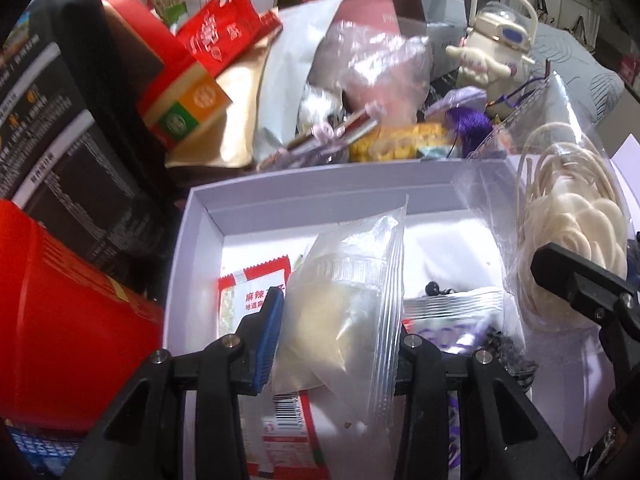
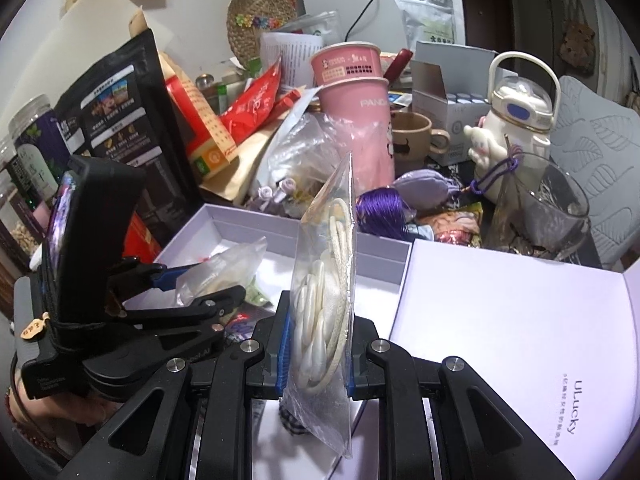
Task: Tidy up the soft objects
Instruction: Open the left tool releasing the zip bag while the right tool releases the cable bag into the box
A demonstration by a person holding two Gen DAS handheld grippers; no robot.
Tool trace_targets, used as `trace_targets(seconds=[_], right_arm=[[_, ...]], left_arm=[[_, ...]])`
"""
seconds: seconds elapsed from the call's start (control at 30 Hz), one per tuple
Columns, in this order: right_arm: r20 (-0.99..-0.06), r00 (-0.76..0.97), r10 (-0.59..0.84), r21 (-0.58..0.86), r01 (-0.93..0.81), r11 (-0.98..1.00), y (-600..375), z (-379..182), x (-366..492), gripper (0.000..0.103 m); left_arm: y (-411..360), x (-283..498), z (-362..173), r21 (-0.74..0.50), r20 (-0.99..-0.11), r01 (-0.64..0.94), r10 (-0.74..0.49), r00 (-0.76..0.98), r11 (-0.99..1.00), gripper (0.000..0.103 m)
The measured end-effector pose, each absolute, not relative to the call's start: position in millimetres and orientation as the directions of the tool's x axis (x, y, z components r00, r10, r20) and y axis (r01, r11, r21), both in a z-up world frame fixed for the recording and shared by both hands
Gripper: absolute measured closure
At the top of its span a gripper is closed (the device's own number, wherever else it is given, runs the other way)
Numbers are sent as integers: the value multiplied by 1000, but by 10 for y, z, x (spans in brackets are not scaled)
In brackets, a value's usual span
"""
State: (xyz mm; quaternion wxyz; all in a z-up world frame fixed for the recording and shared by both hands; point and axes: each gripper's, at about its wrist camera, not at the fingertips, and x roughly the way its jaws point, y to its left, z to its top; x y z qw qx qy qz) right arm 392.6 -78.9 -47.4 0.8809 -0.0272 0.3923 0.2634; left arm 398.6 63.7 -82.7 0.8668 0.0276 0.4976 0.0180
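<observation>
Left claw (image 1: 336, 336) pinches a clear pouch (image 1: 344, 308) above the white box (image 1: 192, 240). Right claw (image 2: 316, 356) pinches a bagged cord coil (image 2: 324, 312) near the box's right edge. Both likely light, limp, slippery; grip film edges.

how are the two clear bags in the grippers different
The left gripper holds a clear pouch with a flat pale wedge inside; the right gripper holds a clear bag of coiled cream cord. The pouch has ribbed seams, the cord bag plain film. Both hang over the white box.

Pale lilac box (image 1: 192, 240); pink cup (image 2: 370, 120); cream cord (image 2: 320, 320); blue-padded fingers (image 1: 266, 344).
</observation>
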Motion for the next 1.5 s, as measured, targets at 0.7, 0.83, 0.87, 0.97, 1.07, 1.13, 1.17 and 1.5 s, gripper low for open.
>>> trace_targets(seconds=[0.7, 0.83, 0.87, 0.97, 1.07, 1.13, 1.17, 1.5], right_arm=[[-753, 514, 411, 160, -462, 872, -773, -602, 3989, 67], [-748, 519, 413, 176, -445, 878, -833, -569, 4002, 58], [-747, 522, 411, 177, -441, 880, -845, -552, 4001, 57], [-737, 536, 412, 175, -438, 882, -874, -493, 3979, 49], [-733, 554, 396, 148, -438, 887, -879, -432, 3947, 43], [-723, 575, 382, 119, -442, 889, -879, -382, 3913, 38], [-720, 582, 379, 109, -444, 889, -887, -358, 3897, 38], [-675, 647, 354, 85, -409, 908, -1098, -79, 3712, 37]], left_arm=[[722, 4010, -714, 88, -850, -89, 121, 513, 992, 64], [725, 3987, -631, 91, -833, -91, 126, 539, 992, 64], [724, 3964, -621, 85, -832, -92, 121, 541, 992, 63], [720, 3927, -572, 82, -826, -95, 121, 550, 992, 50], [628, 3923, -480, 128, -799, -110, 169, 577, 986, 19], [637, 3903, -422, 133, -787, -114, 175, 591, 985, 18], [635, 3900, -407, 120, -790, -111, 163, 592, 987, 18], [466, 3597, -42, 153, -700, -79, 165, 695, 985, 18]])
